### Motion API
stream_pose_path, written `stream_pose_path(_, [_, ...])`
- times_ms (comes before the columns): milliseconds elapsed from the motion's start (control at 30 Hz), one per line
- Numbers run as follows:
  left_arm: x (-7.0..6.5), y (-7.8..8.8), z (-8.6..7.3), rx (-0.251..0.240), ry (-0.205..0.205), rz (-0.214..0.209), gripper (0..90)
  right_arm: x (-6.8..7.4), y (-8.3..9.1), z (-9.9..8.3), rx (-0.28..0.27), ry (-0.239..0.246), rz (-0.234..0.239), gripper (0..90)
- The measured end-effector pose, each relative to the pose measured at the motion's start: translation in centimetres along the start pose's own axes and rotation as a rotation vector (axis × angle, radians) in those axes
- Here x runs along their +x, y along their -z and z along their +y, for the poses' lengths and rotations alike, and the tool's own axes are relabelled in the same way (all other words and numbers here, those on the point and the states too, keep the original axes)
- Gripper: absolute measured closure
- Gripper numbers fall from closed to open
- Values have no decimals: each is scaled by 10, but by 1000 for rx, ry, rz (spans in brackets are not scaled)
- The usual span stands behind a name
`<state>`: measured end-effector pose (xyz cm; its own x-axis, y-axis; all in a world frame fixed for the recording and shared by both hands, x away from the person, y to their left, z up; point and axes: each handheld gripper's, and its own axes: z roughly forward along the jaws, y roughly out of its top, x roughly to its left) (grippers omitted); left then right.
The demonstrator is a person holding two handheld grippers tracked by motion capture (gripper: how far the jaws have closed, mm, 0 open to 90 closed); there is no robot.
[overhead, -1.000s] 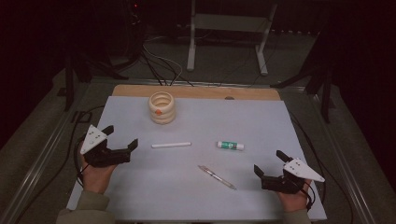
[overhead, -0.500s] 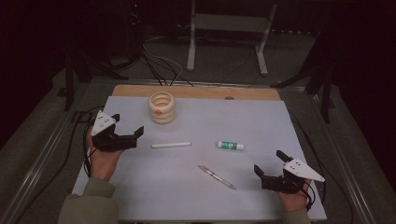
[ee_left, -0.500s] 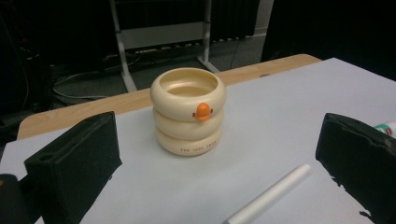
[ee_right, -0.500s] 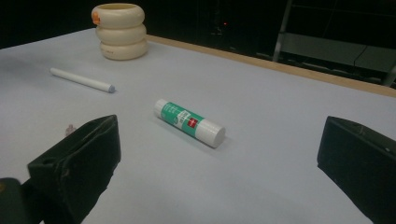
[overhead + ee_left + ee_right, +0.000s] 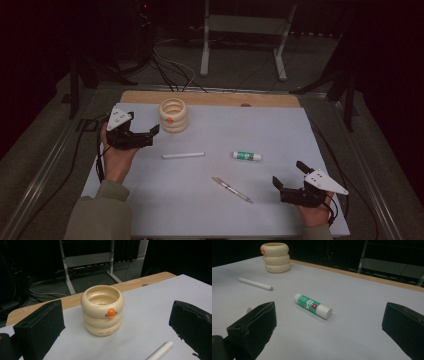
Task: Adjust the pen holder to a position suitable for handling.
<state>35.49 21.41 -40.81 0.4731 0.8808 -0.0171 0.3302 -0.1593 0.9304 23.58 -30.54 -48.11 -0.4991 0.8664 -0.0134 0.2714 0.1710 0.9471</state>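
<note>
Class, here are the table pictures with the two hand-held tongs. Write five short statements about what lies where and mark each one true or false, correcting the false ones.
1. The left tongs are open, close beside the ringed cream holder. True.
2. The glue stick stands upright. False: it lies on its side.
3. The right tongs grip the pen. False: they are open and apart from it.
4. The white marker lies between holder and pen. True.
5. The holder lies tipped over. False: it stands upright.

Bare desk [image 5: 150, 305] lies between the left tongs [image 5: 148, 136] and the cup [image 5: 102, 310] straight ahead; a white stick [image 5: 160, 351] lies beside them.
</note>
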Motion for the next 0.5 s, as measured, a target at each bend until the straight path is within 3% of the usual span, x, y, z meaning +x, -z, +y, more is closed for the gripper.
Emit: stream_pose_path(500, [8,-25,9,33,13,26,4,0,-1,0,2,-2,4,2])
